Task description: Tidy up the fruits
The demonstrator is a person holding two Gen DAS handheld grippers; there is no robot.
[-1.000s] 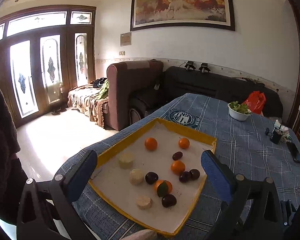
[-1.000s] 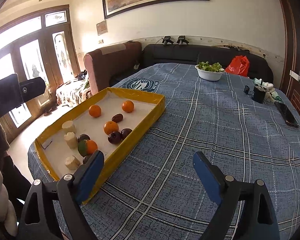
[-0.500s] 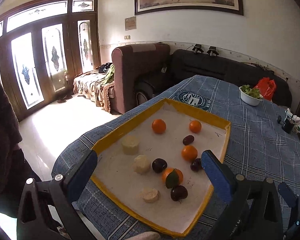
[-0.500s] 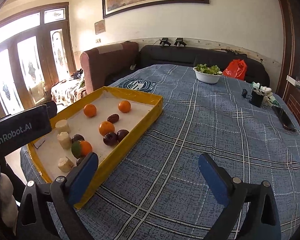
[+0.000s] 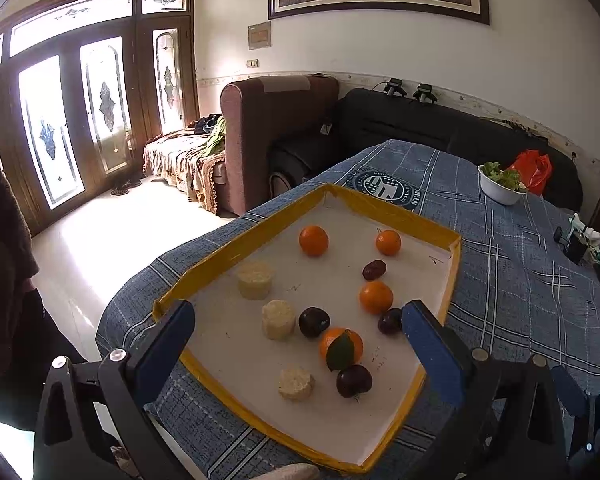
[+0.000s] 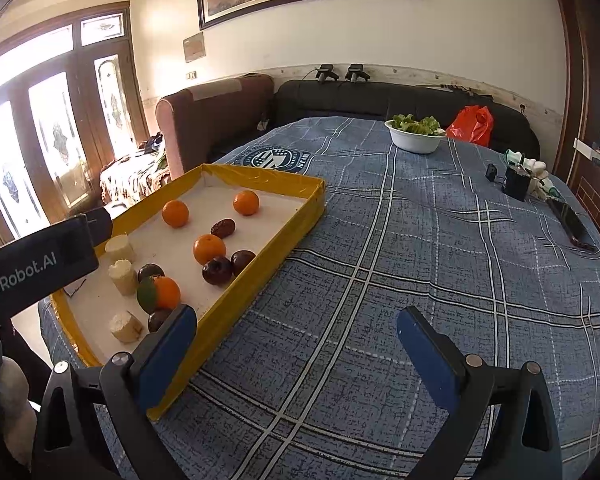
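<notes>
A shallow yellow-rimmed tray (image 5: 220, 258) lies on the blue checked tablecloth. It holds several oranges, one with a green leaf (image 5: 341, 346), three dark plums such as (image 5: 314, 322), a brown date (image 5: 374, 270) and three pale cut cylinders such as (image 5: 278, 319). My left gripper (image 5: 297, 307) hovers open over the tray's near end with nothing between its blue pads. My right gripper (image 6: 296, 313) stands open above bare cloth just right of the tray (image 6: 260, 288), and it too is empty. The left gripper's black body (image 6: 36, 268) shows at the left edge of the right wrist view.
A white bowl of greens (image 6: 416, 140) and a red bag (image 6: 470, 124) sit at the table's far end. A black device (image 6: 516, 182) and a phone (image 6: 572, 224) lie by the right edge. Sofas stand behind the table. A person's dark sleeve (image 5: 4, 220) is at the left.
The left gripper tipped downward and came closer over the tray, so the fruit looks larger. The right gripper's jaws spread a little wider; it stayed in place.
</notes>
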